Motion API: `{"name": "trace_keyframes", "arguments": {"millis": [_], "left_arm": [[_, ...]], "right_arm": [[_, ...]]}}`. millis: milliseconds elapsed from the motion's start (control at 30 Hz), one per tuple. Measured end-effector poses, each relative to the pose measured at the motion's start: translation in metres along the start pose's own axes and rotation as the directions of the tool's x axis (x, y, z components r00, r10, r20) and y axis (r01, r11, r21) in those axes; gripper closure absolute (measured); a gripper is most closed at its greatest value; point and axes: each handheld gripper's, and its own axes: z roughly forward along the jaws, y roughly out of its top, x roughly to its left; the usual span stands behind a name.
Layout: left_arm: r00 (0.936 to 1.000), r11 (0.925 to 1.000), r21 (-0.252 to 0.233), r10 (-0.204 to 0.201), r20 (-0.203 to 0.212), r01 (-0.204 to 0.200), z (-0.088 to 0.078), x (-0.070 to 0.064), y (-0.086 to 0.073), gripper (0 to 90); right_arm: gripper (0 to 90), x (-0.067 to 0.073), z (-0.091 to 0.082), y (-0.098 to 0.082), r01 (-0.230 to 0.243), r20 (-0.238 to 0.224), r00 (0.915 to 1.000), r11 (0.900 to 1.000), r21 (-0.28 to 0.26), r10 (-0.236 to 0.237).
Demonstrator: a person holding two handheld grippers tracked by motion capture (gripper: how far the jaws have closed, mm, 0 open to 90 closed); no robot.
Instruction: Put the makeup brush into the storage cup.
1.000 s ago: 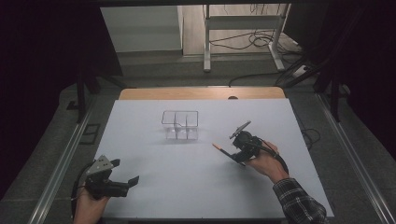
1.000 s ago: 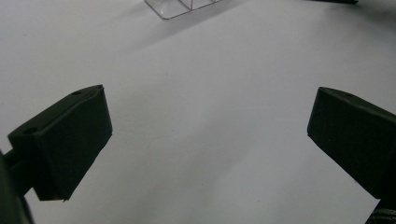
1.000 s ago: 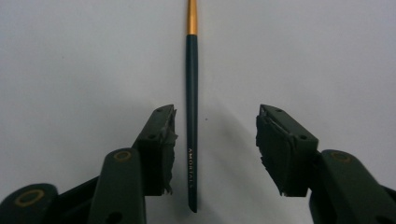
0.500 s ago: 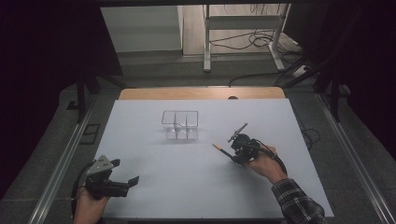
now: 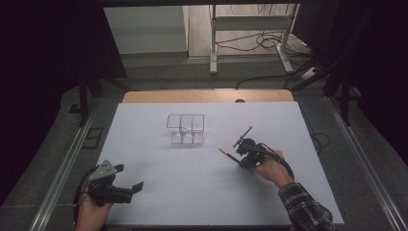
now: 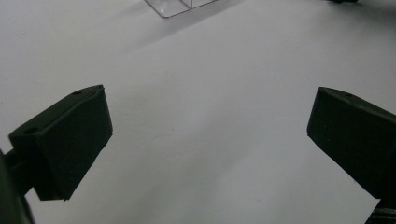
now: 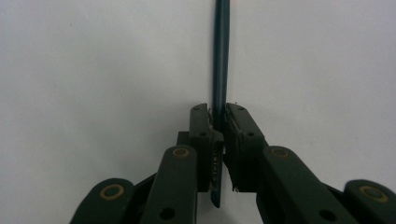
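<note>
- Gripping a dark pencil (image 7: 221, 56), right gripper (image 7: 219, 116) has just been closing, its jaws clamped on the shaft in the right gripper view.
- High view: pencil's orange tip (image 5: 224, 151) sticks out left of right gripper (image 5: 240, 156), right of the clear divided box (image 5: 185, 128) on the white table (image 5: 159, 192).
- Left gripper (image 6: 205, 135) open, near-left, nothing between its jaws.
</note>
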Motion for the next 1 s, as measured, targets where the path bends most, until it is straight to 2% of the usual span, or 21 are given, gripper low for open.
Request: {"name": "trace_keyframes", "arguments": {"millis": [233, 433, 600, 767, 1000], "left_arm": [[1.0, 1.0, 0.0, 0.001, 0.0, -0.001, 0.0, 0.0, 0.0, 0.5], [1.0, 1.0, 0.0, 0.0, -0.001, 0.0, 0.0, 0.0, 0.0, 0.5], [1.0, 1.0, 0.0, 0.0, -0.001, 0.0, 0.0, 0.0, 0.0, 0.5], [1.0, 1.0, 0.0, 0.0, -0.002, 0.0, 0.0, 0.0, 0.0, 0.5], [1.0, 1.0, 0.001, 0.001, -0.002, -0.001, 0.0, 0.0, 0.0, 0.6]], "right_arm": [[84.6, -0.005, 0.0, 0.004, -0.054, -0.041, 0.9976, 0.998, 0.029, 0.055], [84.8, -0.005, 0.0, 0.004, -0.055, -0.043, 0.9975, 0.998, 0.033, 0.056], [84.8, -0.006, -0.004, 0.002, -0.075, -0.063, 0.9952, 0.997, 0.003, 0.075], [84.8, -0.007, -0.011, 0.0, -0.068, -0.059, 0.996, 0.997, -0.021, 0.067], [84.8, -0.005, -0.01, 0.0, -0.06, -0.064, 0.9961, 0.998, -0.001, 0.06]]}}
